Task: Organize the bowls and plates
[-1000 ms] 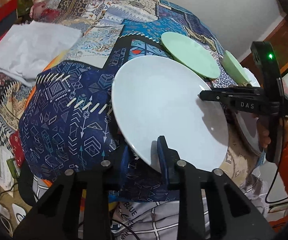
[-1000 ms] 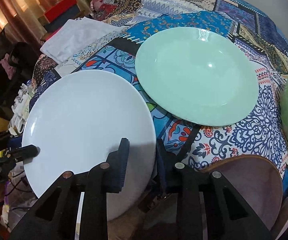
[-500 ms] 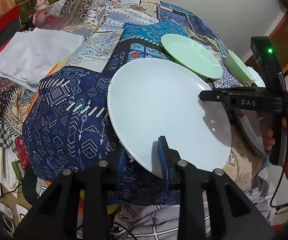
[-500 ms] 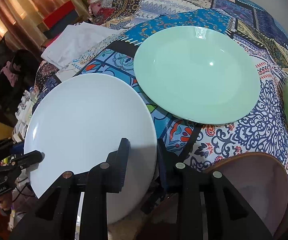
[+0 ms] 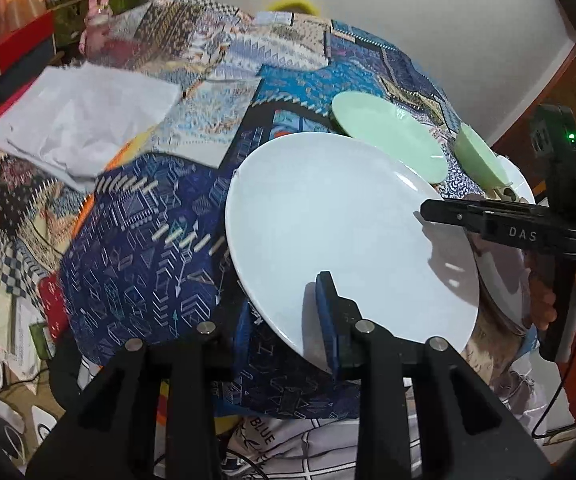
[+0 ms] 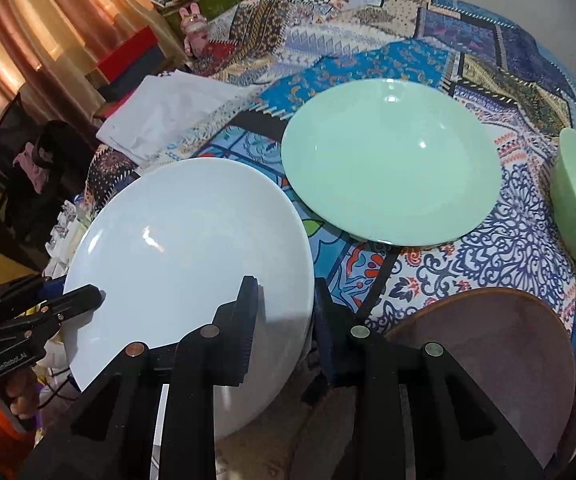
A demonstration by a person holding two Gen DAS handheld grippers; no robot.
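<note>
Both cameras sat just behind their own tongs and looked steeply down along them, close over the white plate (image 5: 340,236). The left view faced it from its near rim, with the right tongs (image 5: 428,209) entering at the plate's right side. The right view faced it from that side. Both shared the white plate (image 6: 183,248) and, beyond it, the green plate (image 6: 388,164).

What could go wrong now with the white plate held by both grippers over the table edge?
1. The white plate is pinched only at its rim by the left gripper and right gripper; uneven motion might twist it loose.
2. It hangs tilted, partly past the table edge, so a slip would likely drop it to the floor.
3. The green plate lies close beside; swinging could knock them together.
</note>
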